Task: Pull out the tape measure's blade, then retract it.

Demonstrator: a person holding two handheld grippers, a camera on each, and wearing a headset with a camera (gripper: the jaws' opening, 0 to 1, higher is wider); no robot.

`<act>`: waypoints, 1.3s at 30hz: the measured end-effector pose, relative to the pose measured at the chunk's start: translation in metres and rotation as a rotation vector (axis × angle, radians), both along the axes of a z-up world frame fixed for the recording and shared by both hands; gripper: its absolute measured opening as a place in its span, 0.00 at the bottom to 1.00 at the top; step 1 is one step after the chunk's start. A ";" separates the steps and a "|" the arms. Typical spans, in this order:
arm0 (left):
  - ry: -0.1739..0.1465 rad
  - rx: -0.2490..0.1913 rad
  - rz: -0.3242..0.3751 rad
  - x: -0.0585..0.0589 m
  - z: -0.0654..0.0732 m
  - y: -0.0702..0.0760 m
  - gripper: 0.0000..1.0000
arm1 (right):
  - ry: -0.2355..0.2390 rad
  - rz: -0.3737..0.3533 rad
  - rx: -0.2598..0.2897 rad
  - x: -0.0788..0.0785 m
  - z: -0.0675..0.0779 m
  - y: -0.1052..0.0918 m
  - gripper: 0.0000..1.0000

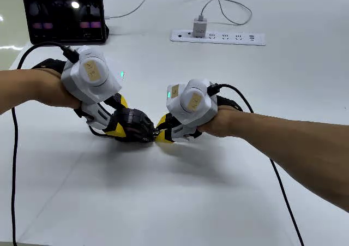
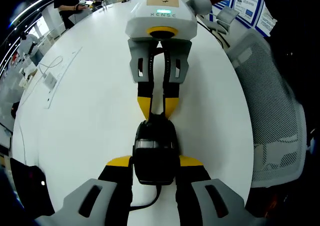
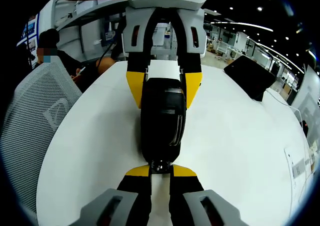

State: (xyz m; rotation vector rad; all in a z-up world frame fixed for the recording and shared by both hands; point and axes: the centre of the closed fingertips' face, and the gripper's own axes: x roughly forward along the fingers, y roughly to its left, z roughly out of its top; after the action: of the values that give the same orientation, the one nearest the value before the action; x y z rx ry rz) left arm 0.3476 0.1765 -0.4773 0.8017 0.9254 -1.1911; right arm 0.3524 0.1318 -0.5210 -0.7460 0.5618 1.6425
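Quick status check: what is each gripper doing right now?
Left gripper: closed on the tape measure body.
Right gripper: closed on the blade tip at the case mouth; blade not yet pulled out.

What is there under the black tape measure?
The white table is under the tape measure, which the left gripper clamps. Its underside is covered, so contact cannot be seen.
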 end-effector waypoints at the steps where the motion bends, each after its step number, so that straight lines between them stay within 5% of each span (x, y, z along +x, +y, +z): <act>1: 0.000 0.000 0.000 0.000 0.000 0.000 0.26 | -0.002 0.003 0.000 0.000 0.000 0.000 0.09; 39: 0.019 0.023 0.001 0.002 0.000 0.000 0.26 | -0.008 -0.005 -0.039 0.009 -0.001 -0.037 0.09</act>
State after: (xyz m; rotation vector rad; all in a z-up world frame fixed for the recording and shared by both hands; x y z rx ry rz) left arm 0.3494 0.1761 -0.4778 0.8095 0.9562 -1.1912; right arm 0.3609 0.0943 -0.5218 -0.7786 0.5911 1.6280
